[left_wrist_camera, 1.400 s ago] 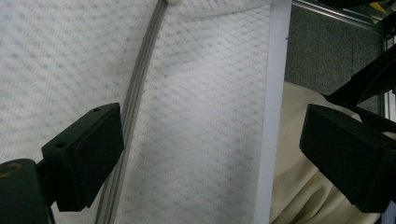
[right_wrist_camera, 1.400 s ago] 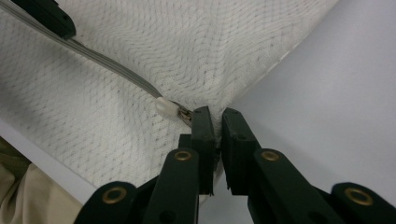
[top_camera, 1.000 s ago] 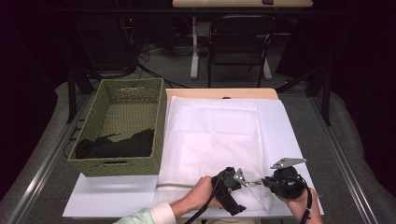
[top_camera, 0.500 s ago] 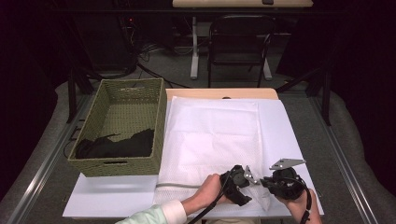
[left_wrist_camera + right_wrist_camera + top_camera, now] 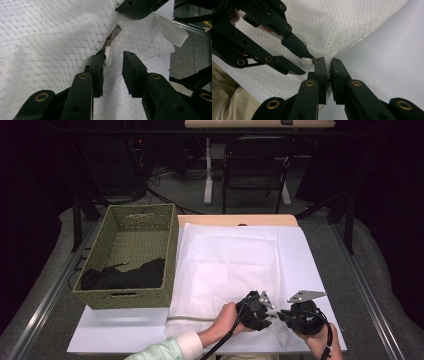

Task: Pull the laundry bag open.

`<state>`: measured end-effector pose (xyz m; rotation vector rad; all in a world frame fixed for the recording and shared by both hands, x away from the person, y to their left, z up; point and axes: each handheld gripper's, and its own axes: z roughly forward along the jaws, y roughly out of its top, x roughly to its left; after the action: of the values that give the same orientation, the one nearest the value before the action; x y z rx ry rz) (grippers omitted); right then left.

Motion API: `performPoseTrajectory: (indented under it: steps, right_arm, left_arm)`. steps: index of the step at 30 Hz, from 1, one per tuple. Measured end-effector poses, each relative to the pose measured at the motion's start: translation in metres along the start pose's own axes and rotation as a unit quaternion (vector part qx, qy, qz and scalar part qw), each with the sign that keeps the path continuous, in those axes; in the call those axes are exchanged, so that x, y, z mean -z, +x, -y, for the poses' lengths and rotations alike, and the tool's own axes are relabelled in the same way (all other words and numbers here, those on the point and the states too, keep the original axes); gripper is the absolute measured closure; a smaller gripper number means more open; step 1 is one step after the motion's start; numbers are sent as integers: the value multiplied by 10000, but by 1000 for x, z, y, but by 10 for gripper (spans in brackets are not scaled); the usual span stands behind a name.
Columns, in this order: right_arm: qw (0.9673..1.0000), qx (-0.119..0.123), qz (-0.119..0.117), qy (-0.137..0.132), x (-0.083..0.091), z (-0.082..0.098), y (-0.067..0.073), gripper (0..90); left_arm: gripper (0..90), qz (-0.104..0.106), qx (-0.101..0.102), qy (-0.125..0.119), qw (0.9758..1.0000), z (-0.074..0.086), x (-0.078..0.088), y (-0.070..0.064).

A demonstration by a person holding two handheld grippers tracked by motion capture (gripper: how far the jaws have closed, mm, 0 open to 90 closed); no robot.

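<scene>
At the near edge of the table we hold both grippers close together over the near right corner of the white mesh bag [image 5: 225, 265]. Our right gripper [image 5: 327, 65] is clamped on a pinch of the mesh right at that corner, the netting drawn up into a small peak between its pads. Our left gripper [image 5: 113, 60] faces it from the other side; its jaws have just been closing, yet they stand apart, with the white zipper pull [image 5: 108, 53] between them, lying against the left pad while the right pad stays clear of it. Above the pull we see the small metal slider [image 5: 113, 33], and beside it a white strap loop [image 5: 172, 28] curling off the bag's corner. The bag is a flat, pale rectangle of fine netting, spread lengthwise down the middle of the white sheet [image 5: 115, 335] that covers the table [image 5: 235, 220]. To the right of the bag the sheet lies bare out to its edge, and a bare strip runs along the near left. Farther off to the left stands a green woven basket [image 5: 100, 290], touching the bag's long left edge, with a dark cloth [image 5: 125, 275] bunched in its near end.
</scene>
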<state>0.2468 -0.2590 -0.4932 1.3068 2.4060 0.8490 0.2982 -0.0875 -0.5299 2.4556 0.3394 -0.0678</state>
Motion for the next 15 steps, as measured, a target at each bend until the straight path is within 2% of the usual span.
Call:
performPoseTrajectory:
  steps: [4, 7, 8, 15]
  right_arm:
    - [10000, 3, -5, -19, 0, 0, 1, 845]
    - [9999, 107, -16, 5, 1, -1, 1, 845]
    - [10000, 62, -27, -7, 0, -1, 2, 846]
    - [10000, 18, -29, 11, 0, 0, 2, 845]
  left_arm:
    - [739, 23, 69, -12, 10000, 1, -2, 1]
    - [787, -17, 117, -32, 9999, 1, -3, 1]
    - [803, -18, 192, -113, 9998, 2, -4, 2]
    - [835, 62, 273, -155, 9995, 3, -7, 3]
